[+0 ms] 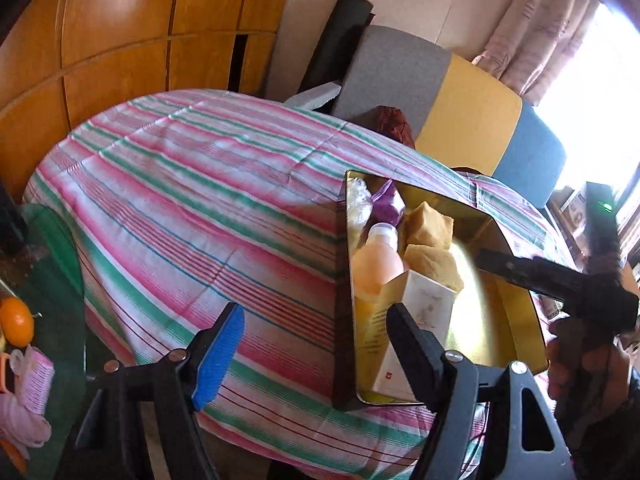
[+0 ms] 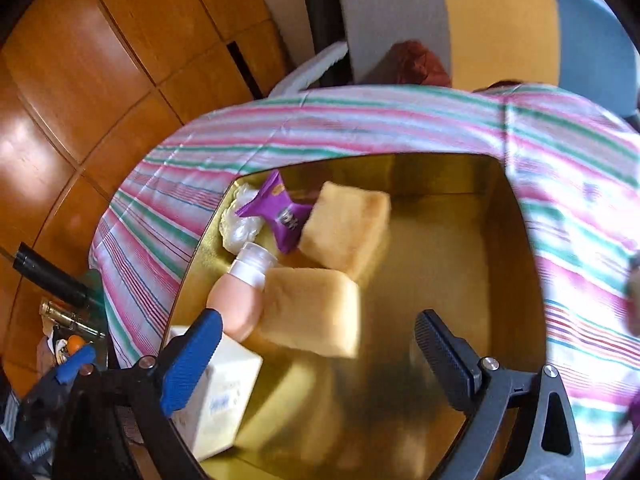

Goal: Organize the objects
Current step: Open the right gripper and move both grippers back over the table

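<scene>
A gold tin tray (image 2: 440, 184) lies on a striped cloth. Inside it are two yellow sponges (image 2: 348, 224) (image 2: 312, 312), a peach bottle (image 2: 236, 304) with a white cap, a purple packet (image 2: 276, 212), clear plastic wrap (image 2: 240, 224) and a white box (image 2: 224, 396). My right gripper (image 2: 318, 360) hovers open over the tray, the nearer sponge just beyond its fingers, nothing pressed between the pads. My left gripper (image 1: 316, 356) stands open over the cloth beside the tray's left wall (image 1: 344, 280), empty. One finger (image 1: 504, 266) of the right gripper reaches over the tray in the left wrist view.
The striped cloth (image 1: 200, 200) covers a round surface. Wooden cabinet doors (image 1: 120, 40) stand behind, with grey, yellow and blue cushions (image 1: 468, 120) at the back right. Low on the left sit an orange (image 1: 16, 322) and a pink cloth item (image 1: 32, 384). A hand (image 1: 580, 360) holds the right gripper.
</scene>
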`<act>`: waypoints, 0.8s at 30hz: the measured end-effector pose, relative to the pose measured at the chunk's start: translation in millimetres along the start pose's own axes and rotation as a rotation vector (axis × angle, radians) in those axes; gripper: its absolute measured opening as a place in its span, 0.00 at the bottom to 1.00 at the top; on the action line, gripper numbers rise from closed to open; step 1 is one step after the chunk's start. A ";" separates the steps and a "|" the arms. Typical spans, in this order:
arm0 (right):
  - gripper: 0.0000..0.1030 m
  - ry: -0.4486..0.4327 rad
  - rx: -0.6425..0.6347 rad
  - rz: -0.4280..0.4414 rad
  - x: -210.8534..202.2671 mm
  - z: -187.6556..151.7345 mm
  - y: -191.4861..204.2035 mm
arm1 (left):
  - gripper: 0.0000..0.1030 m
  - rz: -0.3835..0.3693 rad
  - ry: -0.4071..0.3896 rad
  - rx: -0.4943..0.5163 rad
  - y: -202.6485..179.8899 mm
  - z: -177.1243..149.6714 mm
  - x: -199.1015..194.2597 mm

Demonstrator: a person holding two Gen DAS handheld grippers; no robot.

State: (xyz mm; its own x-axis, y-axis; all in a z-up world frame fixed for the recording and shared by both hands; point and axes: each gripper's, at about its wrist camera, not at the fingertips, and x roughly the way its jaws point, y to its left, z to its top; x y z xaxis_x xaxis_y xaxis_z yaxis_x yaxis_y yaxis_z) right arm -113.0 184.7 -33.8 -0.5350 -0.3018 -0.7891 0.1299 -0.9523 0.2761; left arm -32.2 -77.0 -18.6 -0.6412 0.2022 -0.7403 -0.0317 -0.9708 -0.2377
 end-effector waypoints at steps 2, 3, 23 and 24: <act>0.96 -0.035 -0.009 -0.014 -16.1 -6.0 -4.9 | 0.72 0.000 -0.015 0.021 -7.4 1.3 -5.1; 0.96 -0.052 -0.011 -0.023 -26.2 -9.8 -8.0 | 0.72 -0.003 -0.022 0.036 -11.8 1.8 -7.8; 0.97 -0.183 0.165 -0.356 -166.3 -82.2 -179.5 | 0.72 -0.190 -0.043 0.405 -162.7 -4.6 -24.9; 0.97 -0.190 0.179 -0.383 -174.2 -83.1 -190.8 | 0.72 -0.201 -0.038 0.419 -170.4 -5.5 -23.6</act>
State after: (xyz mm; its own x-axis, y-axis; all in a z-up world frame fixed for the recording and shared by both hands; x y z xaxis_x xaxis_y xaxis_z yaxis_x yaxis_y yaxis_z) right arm 24.8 415.2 5.5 -0.6620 0.0993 -0.7429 -0.2439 -0.9658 0.0882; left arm -7.4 84.4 36.0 -0.6179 0.3942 -0.6803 -0.4602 -0.8829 -0.0936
